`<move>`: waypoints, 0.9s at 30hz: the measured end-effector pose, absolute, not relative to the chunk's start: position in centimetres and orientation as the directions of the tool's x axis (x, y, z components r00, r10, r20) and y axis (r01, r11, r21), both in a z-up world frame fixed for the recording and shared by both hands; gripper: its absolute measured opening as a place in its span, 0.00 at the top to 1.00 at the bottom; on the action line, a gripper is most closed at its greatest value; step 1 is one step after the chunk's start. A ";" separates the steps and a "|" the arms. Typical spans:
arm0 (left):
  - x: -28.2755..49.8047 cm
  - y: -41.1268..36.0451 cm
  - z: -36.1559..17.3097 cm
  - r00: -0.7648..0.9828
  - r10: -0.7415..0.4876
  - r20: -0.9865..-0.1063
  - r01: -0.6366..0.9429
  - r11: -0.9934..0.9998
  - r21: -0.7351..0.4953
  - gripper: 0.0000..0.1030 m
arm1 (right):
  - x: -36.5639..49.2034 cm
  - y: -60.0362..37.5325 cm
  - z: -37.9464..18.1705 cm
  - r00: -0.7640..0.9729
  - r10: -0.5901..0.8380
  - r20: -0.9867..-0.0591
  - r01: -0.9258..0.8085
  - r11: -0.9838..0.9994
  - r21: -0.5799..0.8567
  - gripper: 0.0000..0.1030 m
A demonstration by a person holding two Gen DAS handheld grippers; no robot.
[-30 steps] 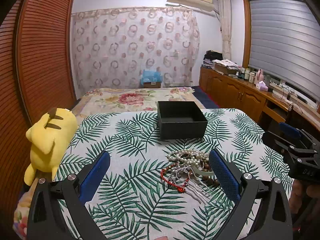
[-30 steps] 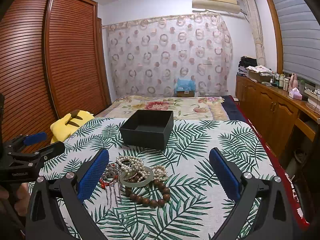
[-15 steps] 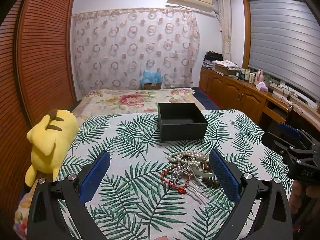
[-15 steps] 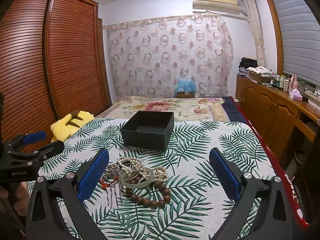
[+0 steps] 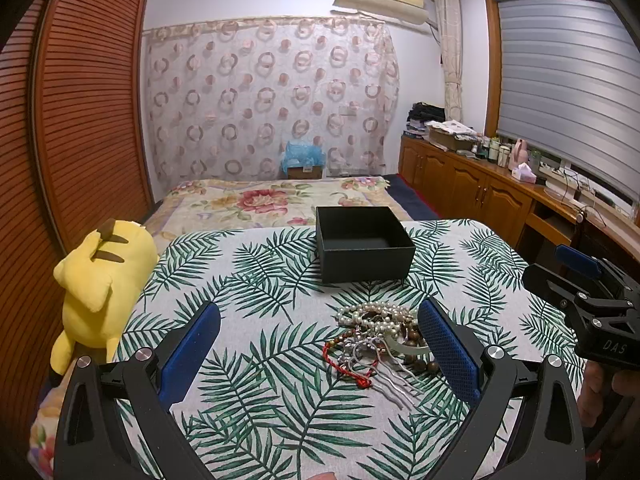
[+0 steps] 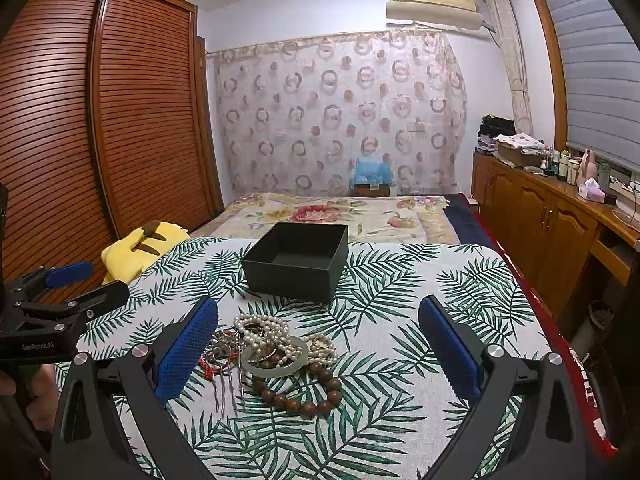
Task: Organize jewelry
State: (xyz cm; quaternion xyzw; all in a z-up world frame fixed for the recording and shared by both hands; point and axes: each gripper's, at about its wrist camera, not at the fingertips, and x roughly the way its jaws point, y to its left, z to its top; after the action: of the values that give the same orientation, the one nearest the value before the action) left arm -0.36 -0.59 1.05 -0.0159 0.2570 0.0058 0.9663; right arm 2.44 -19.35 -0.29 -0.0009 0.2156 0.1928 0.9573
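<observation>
A heap of jewelry (image 5: 380, 340) lies on the palm-leaf cloth: pearl strands (image 6: 264, 326), a pale jade bangle (image 6: 274, 362), a brown wooden bead bracelet (image 6: 304, 394), a red cord (image 5: 350, 368) and silver hair pins (image 6: 224, 388). An open, empty black box (image 5: 362, 242) stands just beyond the heap, also in the right wrist view (image 6: 298, 260). My left gripper (image 5: 320, 354) is open and empty, near side of the heap. My right gripper (image 6: 318, 354) is open and empty, over the heap's near side.
A yellow plush toy (image 5: 100, 284) lies at the table's left edge. A floral bed (image 5: 276, 200) lies beyond the table, a wooden wardrobe (image 6: 80, 140) on the left, a wooden counter (image 6: 560, 208) with bottles on the right.
Both views have shifted only slightly; the grippers stay open and the jewelry and box have not moved.
</observation>
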 end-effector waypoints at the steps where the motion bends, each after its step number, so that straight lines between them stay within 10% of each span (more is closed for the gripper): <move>1: -0.4 -0.6 1.1 0.868 0.003 -0.496 -0.019 0.999 -0.028 0.07 | 2.5 -19.4 -0.3 0.832 0.369 -0.413 -0.370 0.926 0.081 0.02; 27: -0.5 -0.7 1.2 0.869 0.004 -0.494 -0.020 0.999 -0.026 0.07 | 2.4 -19.4 -0.3 0.833 0.369 -0.412 -0.370 0.926 0.081 0.02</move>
State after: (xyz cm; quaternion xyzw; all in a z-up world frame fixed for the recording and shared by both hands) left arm -0.45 -0.74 1.18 -0.0152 0.2557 0.0061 0.9666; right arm 2.38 -19.38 -0.27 -0.0011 0.2147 0.1930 0.9574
